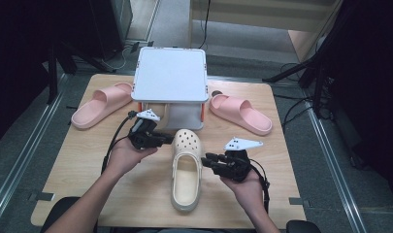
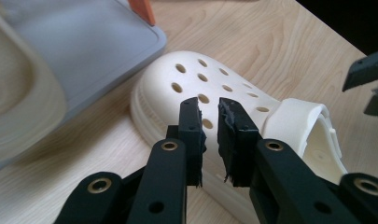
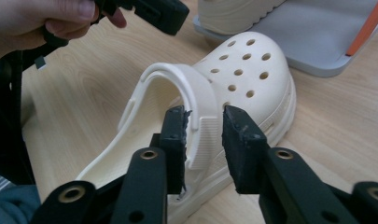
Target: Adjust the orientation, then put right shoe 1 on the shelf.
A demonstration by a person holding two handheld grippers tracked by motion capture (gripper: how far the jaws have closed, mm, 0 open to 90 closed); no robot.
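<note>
Cream clog (image 1: pixel 186 167) sits mid-table just in front of grey rack (image 1: pixel 171 74). Right gripper (image 3: pixel 203 140) part open w/ strap between jaws, pads off it; left gripper (image 2: pixel 210 140) near-closed, empty, over toe. Looks like a regrip step: next needs a firm pinch on strap before lifting clog to rack

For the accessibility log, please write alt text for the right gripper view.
A cream clog lies on a wooden table, its strap between the open jaws of the right gripper. A hand holds another gripper at upper left; a grey rack sits behind.
</note>
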